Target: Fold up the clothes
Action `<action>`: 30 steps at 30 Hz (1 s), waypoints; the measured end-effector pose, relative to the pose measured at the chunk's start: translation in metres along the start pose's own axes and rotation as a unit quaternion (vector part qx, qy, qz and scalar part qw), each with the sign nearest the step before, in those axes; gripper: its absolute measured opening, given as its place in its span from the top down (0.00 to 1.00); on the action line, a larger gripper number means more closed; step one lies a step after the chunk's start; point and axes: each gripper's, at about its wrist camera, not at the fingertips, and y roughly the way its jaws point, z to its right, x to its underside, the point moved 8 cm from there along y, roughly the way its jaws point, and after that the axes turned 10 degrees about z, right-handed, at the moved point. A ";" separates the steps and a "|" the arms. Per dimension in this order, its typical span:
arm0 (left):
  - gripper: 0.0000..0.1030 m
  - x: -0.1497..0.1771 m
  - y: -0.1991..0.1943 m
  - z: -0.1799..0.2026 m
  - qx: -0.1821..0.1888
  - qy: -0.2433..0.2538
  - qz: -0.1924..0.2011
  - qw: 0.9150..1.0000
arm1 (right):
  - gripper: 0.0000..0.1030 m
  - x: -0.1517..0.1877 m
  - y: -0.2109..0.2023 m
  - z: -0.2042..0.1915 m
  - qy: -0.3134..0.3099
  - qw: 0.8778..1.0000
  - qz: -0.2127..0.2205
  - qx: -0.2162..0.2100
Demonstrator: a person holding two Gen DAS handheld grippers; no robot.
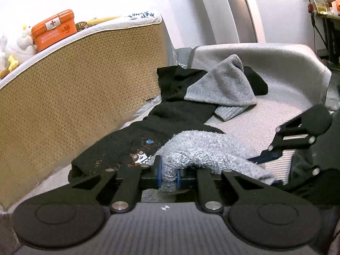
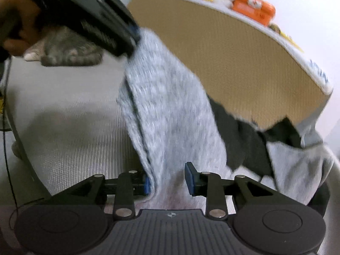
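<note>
A fuzzy light grey garment (image 1: pixel 204 148) stretches across the pale bed surface (image 1: pixel 265 114), and my left gripper (image 1: pixel 169 174) is shut on a bunched end of it. Under it lies a black garment (image 1: pixel 136 140) with a small embroidered cat. In the right wrist view the grey garment (image 2: pixel 170 106) runs from the left gripper (image 2: pixel 129 44) at top left down to my right gripper (image 2: pixel 167 181). The right gripper's blue pads (image 2: pixel 190 178) stand wide open with the cloth lying between them. The right gripper (image 1: pixel 265 158) also shows at the right edge of the left wrist view.
Another grey garment (image 1: pixel 225 85) lies on black clothes (image 2: pixel 244 136) at the far end of the bed. An upright mattress with a woven tan side (image 1: pixel 85 85) borders the bed, with an orange first-aid box (image 1: pixel 54 29) and plush toys on top. A grey tabby cat (image 2: pixel 70 51) sits near a hand (image 2: pixel 17 31).
</note>
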 end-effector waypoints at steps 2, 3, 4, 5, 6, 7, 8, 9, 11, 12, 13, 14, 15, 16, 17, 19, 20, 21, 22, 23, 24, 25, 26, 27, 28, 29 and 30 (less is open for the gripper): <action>0.86 -0.001 -0.002 0.000 0.000 0.000 0.000 1.000 | 0.66 0.003 0.003 0.001 0.002 1.000 -0.004 0.008; 0.86 -0.001 -0.002 0.000 0.000 0.000 0.000 1.000 | 0.65 0.004 0.005 0.002 0.002 1.000 -0.007 0.009; 0.86 -0.001 -0.003 0.000 0.000 -0.001 0.000 1.000 | 0.66 0.006 0.006 0.002 0.002 1.000 -0.009 0.011; 0.86 -0.001 -0.004 -0.001 -0.001 0.000 0.001 1.000 | 0.75 0.007 0.008 0.002 0.002 1.000 -0.012 0.012; 0.86 -0.001 -0.006 -0.002 -0.002 0.001 0.001 1.000 | 0.94 0.007 0.008 0.003 0.000 1.000 -0.012 0.015; 0.86 -0.001 -0.007 -0.004 -0.003 0.002 0.002 1.000 | 0.93 0.005 0.006 0.004 -0.006 1.000 -0.009 0.018; 0.86 -0.001 -0.009 -0.006 -0.004 0.001 0.003 1.000 | 0.94 0.001 0.003 0.009 -0.010 1.000 -0.002 0.024; 0.86 -0.001 -0.011 -0.009 -0.005 0.000 0.003 1.000 | 0.94 -0.008 -0.003 0.018 -0.009 0.999 0.013 0.038; 0.86 -0.001 -0.015 -0.015 -0.007 0.000 0.006 1.000 | 0.94 -0.024 -0.016 0.037 -0.009 0.997 0.042 0.064; 0.86 -0.002 -0.018 -0.018 -0.007 0.000 0.008 1.000 | 0.94 -0.032 -0.023 0.047 -0.008 0.995 0.057 0.077; 0.86 -0.002 -0.021 -0.019 -0.006 0.003 0.010 1.000 | 0.94 -0.040 -0.030 0.056 -0.008 0.993 0.072 0.091; 0.86 -0.003 -0.023 -0.019 -0.003 0.007 0.012 1.000 | 0.94 -0.048 -0.036 0.066 -0.008 0.991 0.086 0.104; 0.86 -0.005 -0.025 -0.018 0.001 0.013 0.014 1.000 | 0.94 -0.057 -0.042 0.075 -0.007 0.988 0.100 0.115; 0.86 -0.008 -0.027 -0.016 0.004 0.019 0.016 1.000 | 0.94 -0.067 -0.048 0.082 -0.007 0.986 0.113 0.123; 0.86 -0.011 -0.029 -0.014 0.007 0.026 0.018 0.999 | 0.94 -0.075 -0.053 0.087 -0.009 0.983 0.125 0.132; 0.86 -0.018 -0.031 -0.012 0.001 0.037 0.019 0.999 | 0.94 -0.088 -0.061 0.094 -0.018 0.979 0.145 0.144; 0.86 -0.022 -0.031 -0.012 -0.003 0.043 0.020 0.999 | 0.94 -0.093 -0.064 0.095 -0.020 0.977 0.152 0.148; 0.86 -0.026 -0.031 -0.013 -0.012 0.054 0.021 0.998 | 0.94 -0.097 -0.066 0.096 -0.020 0.976 0.156 0.149; 0.86 -0.031 -0.032 -0.015 -0.018 0.063 0.022 0.998 | 0.94 -0.101 -0.068 0.096 -0.019 0.975 0.160 0.150; 0.86 -0.034 -0.032 -0.017 -0.022 0.071 0.024 0.997 | 0.94 -0.103 -0.070 0.096 -0.018 0.975 0.164 0.151; 0.86 -0.038 -0.033 -0.020 -0.027 0.078 0.026 0.996 | 0.94 -0.103 -0.072 0.097 -0.019 0.974 0.167 0.151; 0.86 -0.042 -0.033 -0.022 -0.031 0.085 0.028 0.995 | 0.94 -0.103 -0.072 0.097 -0.021 0.974 0.168 0.152; 0.86 -0.046 -0.034 -0.025 -0.033 0.089 0.030 0.995 | 0.94 -0.105 -0.072 0.099 -0.024 0.974 0.168 0.153; 0.86 -0.048 -0.034 -0.026 -0.026 0.087 0.027 0.995 | 0.94 -0.106 -0.069 0.101 -0.022 0.974 0.167 0.153; 0.86 -0.048 -0.034 -0.026 -0.014 0.084 0.021 0.996 | 0.94 -0.105 -0.067 0.103 -0.018 0.974 0.164 0.152; 0.85 -0.044 -0.032 -0.025 -0.003 0.085 0.012 0.996 | 0.94 -0.105 -0.065 0.104 -0.015 0.975 0.162 0.150; 0.85 -0.038 -0.029 -0.022 0.008 0.089 0.001 0.996 | 0.94 -0.105 -0.064 0.102 -0.014 0.976 0.160 0.146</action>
